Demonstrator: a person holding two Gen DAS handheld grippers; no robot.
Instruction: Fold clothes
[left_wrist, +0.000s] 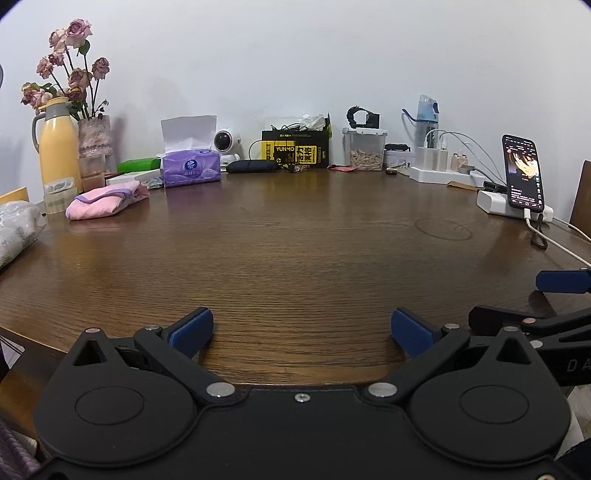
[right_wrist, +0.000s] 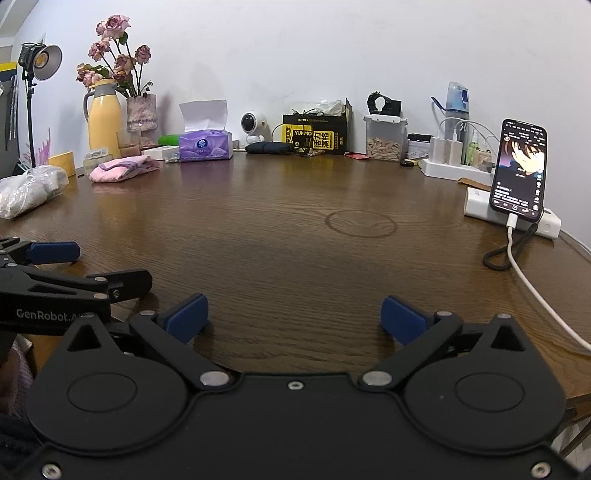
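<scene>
A folded pink garment with purple trim lies at the far left of the brown wooden table; it also shows in the right wrist view. My left gripper is open and empty over the table's near edge. My right gripper is open and empty beside it, to its right. Each gripper shows at the edge of the other's view: the right one, the left one. A grey bundle in a clear bag lies at the left edge.
Along the back wall stand a yellow flask, a vase of roses, a purple tissue box, a small camera, a black-yellow box, a snack jar and chargers. A phone on a power bank with cable stands right.
</scene>
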